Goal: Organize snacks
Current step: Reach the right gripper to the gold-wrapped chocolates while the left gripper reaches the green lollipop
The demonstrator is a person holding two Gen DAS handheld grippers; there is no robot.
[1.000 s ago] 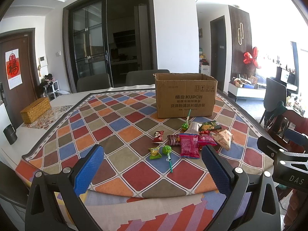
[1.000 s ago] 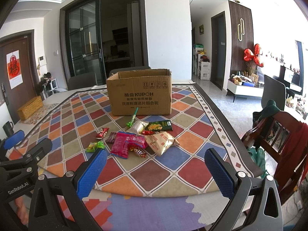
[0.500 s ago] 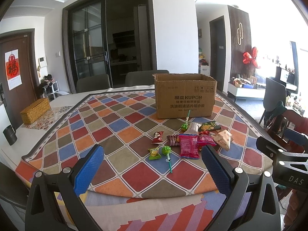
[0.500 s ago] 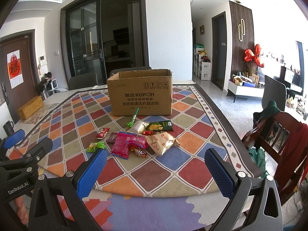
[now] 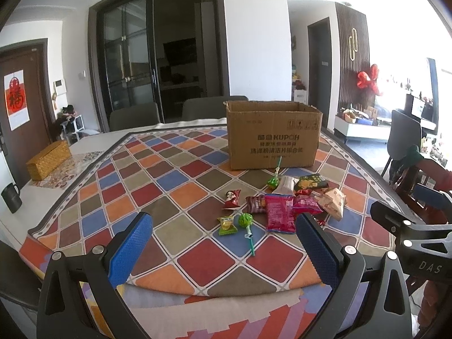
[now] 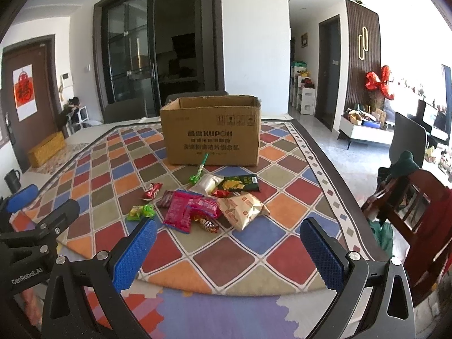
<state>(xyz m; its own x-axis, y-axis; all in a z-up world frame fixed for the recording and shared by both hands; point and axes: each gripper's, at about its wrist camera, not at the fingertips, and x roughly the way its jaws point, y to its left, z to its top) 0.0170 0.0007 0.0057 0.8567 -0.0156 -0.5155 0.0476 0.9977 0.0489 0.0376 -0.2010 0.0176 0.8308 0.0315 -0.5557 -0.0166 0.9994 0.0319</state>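
At centre frame, both views: a table covered by a diamond-patterned cloth [image 5: 180, 186], carrying the box and the snacks.
Cardboard box [image 5: 272, 138]: upright, top flaps open, printed face toward the cameras; upper centre of the left wrist view, centre of the right wrist view [image 6: 210, 134].
Snack pile [image 6: 206, 202]: loose on the cloth just in front of the box, none inside any gripper.
Pink packet [image 5: 279, 212]: flat, centre right of the left wrist view, overlapping a second pink packet beside it.
Tan paper-look packet [image 6: 240, 207]: right edge of the pile, touching the pink packets.
Dark green packet [image 6: 240, 183]: behind the tan packet, near the box.
White packet [image 5: 286, 184]: between the dark green packet and a green lollipop.
Green lollipop [image 5: 246, 221]: nearest the left gripper, stick pointing to the lower frame edge.
Second green lollipop [image 5: 273, 180]: stick leaning against the box front.
Yellow-green candy [image 5: 226, 224]: just left of the near lollipop.
Small red packet [image 5: 232, 197]: left of the pile, apart from it.
Left gripper [image 5: 223, 250]: lower frame, blue pads spread wide, holding nothing, above the near table edge.
Right gripper [image 6: 227, 254]: lower frame, blue pads spread wide, holding nothing, short of the pile.
Woven box [image 5: 48, 159]: left edge, on the bare tabletop.
Dark mug [image 5: 11, 197]: far left, near the woven box.
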